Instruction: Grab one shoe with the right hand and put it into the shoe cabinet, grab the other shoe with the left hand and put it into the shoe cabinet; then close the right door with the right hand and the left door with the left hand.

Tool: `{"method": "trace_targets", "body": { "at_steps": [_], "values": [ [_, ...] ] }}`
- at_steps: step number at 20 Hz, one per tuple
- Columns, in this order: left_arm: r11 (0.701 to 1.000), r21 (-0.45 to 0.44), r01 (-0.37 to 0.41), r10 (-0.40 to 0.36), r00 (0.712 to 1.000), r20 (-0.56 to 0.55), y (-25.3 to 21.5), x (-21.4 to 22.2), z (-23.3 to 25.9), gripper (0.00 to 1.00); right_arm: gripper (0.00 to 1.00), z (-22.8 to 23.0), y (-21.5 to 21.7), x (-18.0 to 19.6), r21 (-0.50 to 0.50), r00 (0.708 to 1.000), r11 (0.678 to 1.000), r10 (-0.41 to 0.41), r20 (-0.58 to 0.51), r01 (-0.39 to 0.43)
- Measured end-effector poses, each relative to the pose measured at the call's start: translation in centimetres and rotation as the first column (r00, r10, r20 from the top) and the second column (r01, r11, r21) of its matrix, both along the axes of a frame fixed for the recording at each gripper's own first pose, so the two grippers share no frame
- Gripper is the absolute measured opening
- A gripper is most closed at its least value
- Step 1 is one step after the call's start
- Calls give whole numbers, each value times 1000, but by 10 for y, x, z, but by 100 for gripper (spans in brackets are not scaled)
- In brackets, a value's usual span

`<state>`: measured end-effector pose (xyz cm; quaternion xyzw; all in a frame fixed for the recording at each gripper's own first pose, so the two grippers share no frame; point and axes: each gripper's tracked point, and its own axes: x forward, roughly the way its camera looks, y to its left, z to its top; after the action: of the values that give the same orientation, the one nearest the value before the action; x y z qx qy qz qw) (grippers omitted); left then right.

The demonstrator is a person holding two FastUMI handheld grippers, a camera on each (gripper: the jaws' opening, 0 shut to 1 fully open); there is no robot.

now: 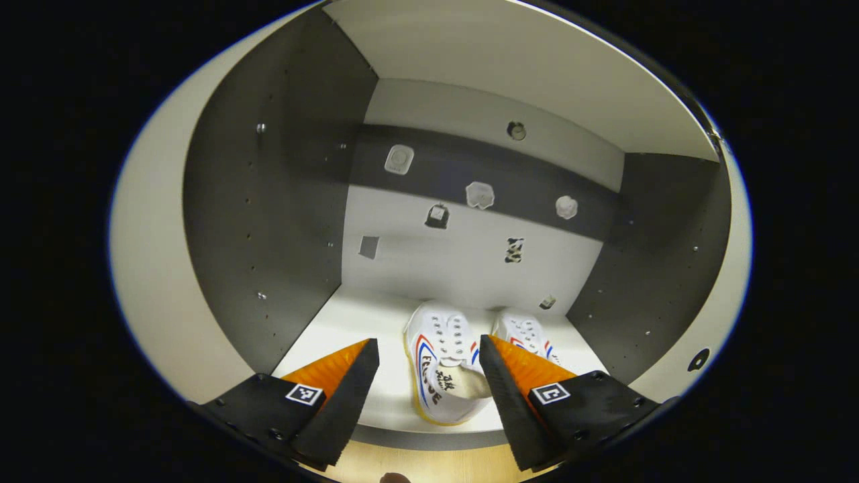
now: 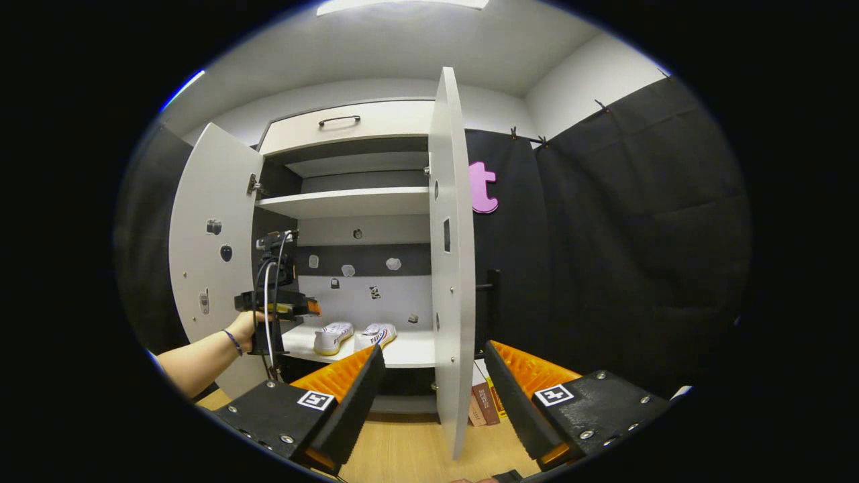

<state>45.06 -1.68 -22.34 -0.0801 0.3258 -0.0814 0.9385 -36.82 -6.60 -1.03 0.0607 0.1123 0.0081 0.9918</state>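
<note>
Item: shoe cabinet [image 2: 349, 201], both doors standing open, both shoes already inside on the lower shelf [image 2: 409, 352]. From my left gripper view I log the left shoe [image 1: 443, 362] and the right shoe [image 1: 527, 335] side by side, toes toward the back wall, heels toward me, close beside each other; I cannot tell whether they touch. My left gripper [image 1: 429, 376] has its fingers spread wide with nothing between them; the left shoe sits beyond the gap, untouched, so I judge the placing done on that side. My right gripper [image 2: 429, 386] is likewise spread apart and empty, hanging back outside the cabinet. The relation that counts for the coming move: the right door [image 2: 451, 268] stands nearly edge-on to my right gripper, its free edge directly ahead between the fingers, its long axis vertical, hinge side farther in toward the cabinet. I judge the right hand much the nearer to it and the proper one to push it shut. The left door [image 2: 211, 268] swings out on the far side, just beside the hand [image 2: 243, 329] holding the left gripper; that hand should withdraw from the shelf mouth before either door swings. Some books [image 2: 484, 402] stand on the floor [image 2: 402, 449] behind the right door, by the wall.
</note>
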Motion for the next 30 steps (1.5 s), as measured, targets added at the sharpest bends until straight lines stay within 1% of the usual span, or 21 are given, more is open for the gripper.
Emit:
{"method": "trace_targets", "body": {
  "at_steps": [1,3,6,7,8,9,10,13,14,15,16,21,22,23,24,25,26,27,28,29,30],
  "values": [
    [1000,1,15,-15,999,41,-3,-6,18,98,93,1,-7,-1,-10,1000,1000,-8,4,9],
    [999,-22,45,-42,993,114,-11,-20,62,97,93,3,-19,-1,-14,1000,1000,-20,11,20],
    [991,-105,83,-61,978,201,-17,-45,127,96,93,2,-41,3,-15,999,999,-41,8,42],
    [989,-117,86,-58,972,229,-14,-53,148,96,93,2,-50,5,-20,999,998,-53,10,53],
    [989,-119,87,-54,964,260,-8,-60,169,96,93,1,-58,8,-22,998,998,-61,10,61],
    [990,-112,84,-49,957,286,-1,-69,188,94,93,0,-65,11,-22,998,997,-68,9,68],
    [992,-100,83,-48,949,313,6,-78,207,96,93,-2,-71,14,-19,997,997,-73,7,73],
    [989,-85,118,-78,922,380,16,-112,254,96,93,-7,-83,23,-1,998,998,-68,2,68],
    [989,-80,125,-85,917,390,20,-121,260,96,93,-9,-87,26,-13,998,998,-68,6,68],
    [989,-75,125,-86,913,399,25,-130,268,94,93,-11,-91,31,-30,998,997,-65,7,65],
    [990,-70,124,-85,909,408,32,-139,276,96,93,-15,-90,35,-38,999,998,-54,4,54],
    [995,-23,94,-75,899,431,79,-188,312,96,93,-30,-82,60,-4,1000,1000,-6,-29,6],
    [996,-13,84,-70,897,437,86,-194,315,96,98,-31,-80,62,6,999,1000,0,-33,0],
    [997,-5,74,-64,896,439,93,-198,317,96,93,-31,-80,63,12,1000,1000,3,-27,-2],
    [998,3,65,-60,896,441,99,-203,319,96,92,-30,-77,64,17,1000,1000,8,-20,-7],
    [998,9,57,-55,896,441,103,-205,319,99,91,-29,-72,63,19,1000,1000,21,-8,-21],
    [999,9,52,-51,895,443,107,-207,321,96,89,-28,-66,63,4,999,999,35,-3,-35],
    [999,4,53,-49,896,441,109,-209,321,96,87,-27,-61,62,-20,999,999,50,-3,-50],
    [998,-3,57,-50,897,438,109,-213,321,99,81,-26,-57,62,-47,998,997,59,-5,-59],
    [998,-10,62,-52,897,438,109,-213,322,94,78,-24,-52,62,-76,997,995,71,0,-71],
    [998,-15,68,-55,896,442,109,-215,323,94,74,-22,-46,62,-91,996,992,84,1,-83]
  ]
}}
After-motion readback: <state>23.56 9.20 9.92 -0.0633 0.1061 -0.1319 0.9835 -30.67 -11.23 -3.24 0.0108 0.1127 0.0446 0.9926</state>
